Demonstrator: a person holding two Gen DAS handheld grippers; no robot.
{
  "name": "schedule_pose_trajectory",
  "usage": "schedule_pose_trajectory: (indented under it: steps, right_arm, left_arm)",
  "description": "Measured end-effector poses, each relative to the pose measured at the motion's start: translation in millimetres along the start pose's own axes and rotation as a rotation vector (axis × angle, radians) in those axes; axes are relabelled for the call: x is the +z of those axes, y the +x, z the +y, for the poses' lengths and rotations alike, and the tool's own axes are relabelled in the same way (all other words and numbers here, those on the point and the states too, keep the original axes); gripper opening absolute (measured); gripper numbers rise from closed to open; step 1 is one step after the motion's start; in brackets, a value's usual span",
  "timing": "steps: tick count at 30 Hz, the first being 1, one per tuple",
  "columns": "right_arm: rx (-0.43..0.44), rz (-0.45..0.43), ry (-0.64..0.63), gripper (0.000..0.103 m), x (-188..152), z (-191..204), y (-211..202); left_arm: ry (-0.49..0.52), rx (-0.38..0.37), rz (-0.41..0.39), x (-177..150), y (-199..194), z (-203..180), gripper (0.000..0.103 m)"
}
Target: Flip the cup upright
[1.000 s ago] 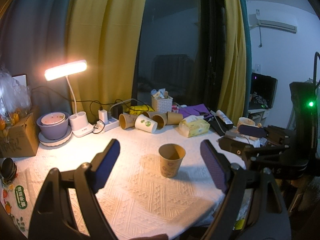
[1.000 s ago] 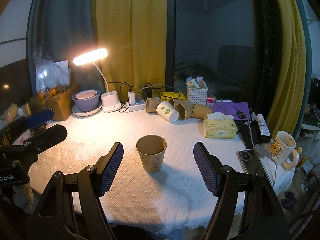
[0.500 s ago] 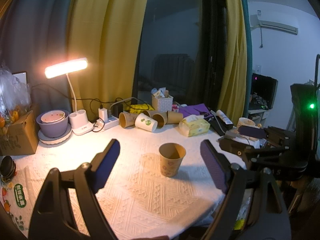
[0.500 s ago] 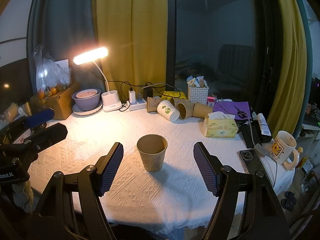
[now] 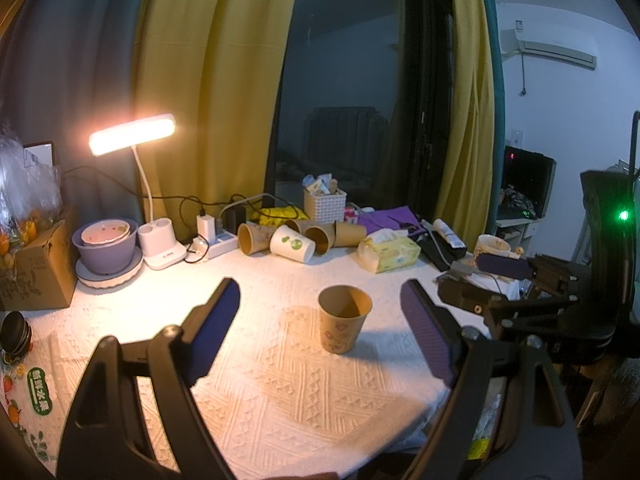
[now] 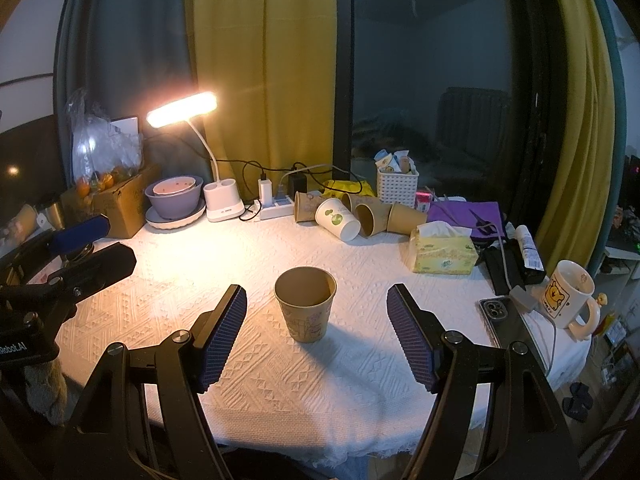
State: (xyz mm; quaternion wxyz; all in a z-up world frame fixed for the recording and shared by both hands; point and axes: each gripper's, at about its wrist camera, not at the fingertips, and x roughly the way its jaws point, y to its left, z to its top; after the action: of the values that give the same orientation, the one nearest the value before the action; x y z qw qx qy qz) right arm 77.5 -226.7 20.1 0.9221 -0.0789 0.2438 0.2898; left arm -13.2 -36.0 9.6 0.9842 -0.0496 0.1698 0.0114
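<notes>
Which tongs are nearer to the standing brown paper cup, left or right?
Right. The right tongs open around the brown paper cup, pads beside it; the left tongs stand farther back.

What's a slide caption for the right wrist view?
Right gripper open, fingers flanking an upright paper cup on the white tablecloth.

A brown paper cup (image 6: pixel 305 304) with faint printed drawings is seen standing upright, mouth open to the top, alone mid-table on the white textured cloth (image 6: pixel 280 376).
</notes>
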Motion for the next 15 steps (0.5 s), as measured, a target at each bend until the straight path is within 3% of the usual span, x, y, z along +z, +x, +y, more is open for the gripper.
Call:
schedule_pose_trajectory:
  steps: [15]
  right_arm:
    - [0.001,0.002,-0.001,0.076,-0.6,0.7,-0.4]
  left_arm:
    - [-0.004,0.001,0.000,-1.0,0.7,-0.5,0.084]
